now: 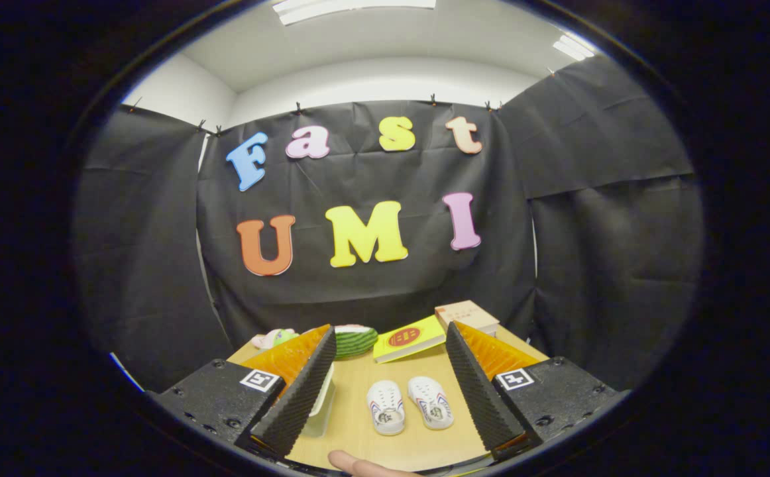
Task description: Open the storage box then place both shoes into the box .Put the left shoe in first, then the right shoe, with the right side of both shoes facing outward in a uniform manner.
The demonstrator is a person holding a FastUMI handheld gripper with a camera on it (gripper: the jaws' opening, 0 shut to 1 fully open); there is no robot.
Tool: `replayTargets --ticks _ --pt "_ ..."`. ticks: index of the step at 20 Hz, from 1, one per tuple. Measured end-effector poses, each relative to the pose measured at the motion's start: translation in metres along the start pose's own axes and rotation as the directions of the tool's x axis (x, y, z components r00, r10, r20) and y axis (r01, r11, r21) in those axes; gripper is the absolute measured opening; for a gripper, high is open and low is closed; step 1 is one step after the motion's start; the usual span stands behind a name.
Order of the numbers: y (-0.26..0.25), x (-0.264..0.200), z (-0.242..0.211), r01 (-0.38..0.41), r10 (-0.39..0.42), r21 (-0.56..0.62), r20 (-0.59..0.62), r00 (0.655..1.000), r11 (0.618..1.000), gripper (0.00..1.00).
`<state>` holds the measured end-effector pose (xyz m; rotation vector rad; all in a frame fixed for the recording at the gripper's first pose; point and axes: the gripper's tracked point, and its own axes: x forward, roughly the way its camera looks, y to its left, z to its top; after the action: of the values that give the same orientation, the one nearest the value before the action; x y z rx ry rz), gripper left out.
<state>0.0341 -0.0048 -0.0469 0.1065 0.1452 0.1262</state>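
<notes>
- Gripper (388, 387): fingers spread wide apart, holding and touching nothing.
- Pair of small white slip-on shoes (409, 405) lies side by side on the light wooden table (358, 391), between the fingers.
- Pale, partly hidden object (322, 404), possibly the storage box, sits beside the left finger.

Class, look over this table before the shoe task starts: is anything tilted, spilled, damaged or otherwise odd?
Nothing looks spilled or damaged. The pair of small white shoes lies side by side, soles down, on the wooden table, between the fingers of the open gripper. One oddity: the yellow book beyond them sits propped at a tilt.
</notes>
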Motion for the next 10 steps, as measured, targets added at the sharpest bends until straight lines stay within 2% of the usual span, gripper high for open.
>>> replayTargets --ticks 3,5,7,10 --pt "0.003 0.031 -0.028 -0.085 0.094 0.08 -0.122 0.988 0.993 1.0" --pt "0.004 0.056 -0.054 -0.132 0.157 0.129 -0.211 0.965 0.983 1.0" --pt "0.013 0.082 -0.084 -0.182 0.246 0.222 -0.305 0.92 0.958 1.0" --pt "0.036 0.114 -0.125 -0.255 0.41 0.38 -0.416 0.812 0.889 1.0"
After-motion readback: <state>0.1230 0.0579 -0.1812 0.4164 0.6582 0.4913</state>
